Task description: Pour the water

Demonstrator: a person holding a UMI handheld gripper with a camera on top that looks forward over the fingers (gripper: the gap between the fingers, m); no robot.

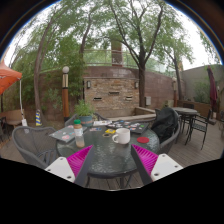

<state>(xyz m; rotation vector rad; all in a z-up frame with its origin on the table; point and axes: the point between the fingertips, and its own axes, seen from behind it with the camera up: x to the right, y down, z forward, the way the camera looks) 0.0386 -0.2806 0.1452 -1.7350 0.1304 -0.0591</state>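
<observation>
My gripper [112, 161] is open and empty, its two magenta pads [80, 158] set wide apart over the near edge of a round dark glass table [105, 165]. A white mug [122, 135] stands on the table just beyond the fingers, slightly right of centre. A clear bottle with a green cap [78, 134] stands to the left of the mug, beyond the left finger. Nothing is between the fingers.
Metal mesh chairs stand at the left [35, 145] and right [170, 128] of the table. A red item [144, 140] and small things lie on the table's far part. A brick building [112, 90], trees and a second table [186, 112] are behind.
</observation>
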